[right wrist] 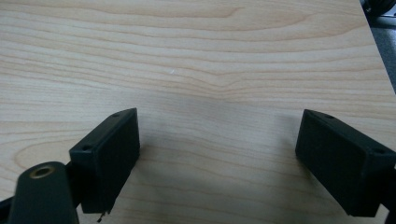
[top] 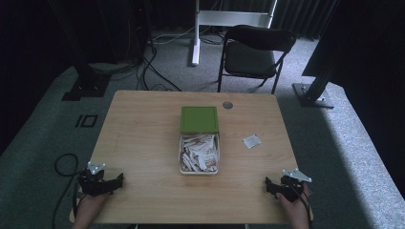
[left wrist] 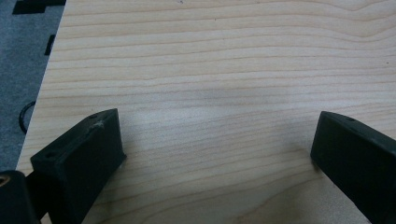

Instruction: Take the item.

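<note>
High view — left gripper (top: 118,180) and right gripper (top: 268,183) both gape, flanking tin (top: 199,171).

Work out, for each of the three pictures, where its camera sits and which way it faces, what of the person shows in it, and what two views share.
High view: above the person's side, facing forward and down on the table, the box, the packet and a chair; both forearms, left gripper and right gripper show.
Left gripper view: on the left gripper, facing down on bare wood near the table's edge; jaws apart.
Right gripper view: on the right gripper, likewise; jaws apart.
Shared: all three show the tabletop.
</note>
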A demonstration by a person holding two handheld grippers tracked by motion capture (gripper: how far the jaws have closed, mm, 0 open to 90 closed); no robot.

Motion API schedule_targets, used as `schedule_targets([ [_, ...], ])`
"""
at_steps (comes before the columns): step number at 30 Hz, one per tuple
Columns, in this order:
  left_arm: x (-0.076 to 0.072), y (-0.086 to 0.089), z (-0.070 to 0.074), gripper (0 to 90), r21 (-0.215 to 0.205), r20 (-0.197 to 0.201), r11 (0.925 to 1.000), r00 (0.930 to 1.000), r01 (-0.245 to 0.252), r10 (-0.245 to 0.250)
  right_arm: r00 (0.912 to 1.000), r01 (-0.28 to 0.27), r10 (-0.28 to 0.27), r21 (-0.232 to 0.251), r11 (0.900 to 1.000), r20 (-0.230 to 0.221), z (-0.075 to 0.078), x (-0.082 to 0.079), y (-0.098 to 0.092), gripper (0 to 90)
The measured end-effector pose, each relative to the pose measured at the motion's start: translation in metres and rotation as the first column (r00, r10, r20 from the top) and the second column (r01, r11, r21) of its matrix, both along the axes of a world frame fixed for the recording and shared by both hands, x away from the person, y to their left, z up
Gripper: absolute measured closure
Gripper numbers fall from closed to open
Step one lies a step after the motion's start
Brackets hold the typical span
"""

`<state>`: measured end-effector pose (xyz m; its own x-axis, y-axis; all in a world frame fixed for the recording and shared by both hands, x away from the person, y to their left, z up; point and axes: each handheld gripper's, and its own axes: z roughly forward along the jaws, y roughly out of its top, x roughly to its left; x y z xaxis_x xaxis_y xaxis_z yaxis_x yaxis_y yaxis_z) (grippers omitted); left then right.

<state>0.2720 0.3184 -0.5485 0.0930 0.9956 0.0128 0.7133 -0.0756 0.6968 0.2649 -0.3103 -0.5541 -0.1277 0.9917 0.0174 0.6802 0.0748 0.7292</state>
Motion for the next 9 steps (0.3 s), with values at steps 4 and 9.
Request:
schedule_targets([
  [4, 0.0000, 0.0000, 0.0000, 2.8, 0.000, 0.000, 1.0000, 1.0000, 0.000, 0.000, 0.9998, -0.022, 0.022, 0.000, 1.000, 0.000, -0.0002, 0.0004, 0.0004, 12.9],
  [9, 0.0000, 0.0000, 0.0000, 2.8, 0.000, 0.000, 1.0000, 1.0000, 0.000, 0.000, 0.9974, -0.071, 0.071, -0.002, 0.997, 0.000, -0.0001, 0.0007, 0.0019, 12.7],
])
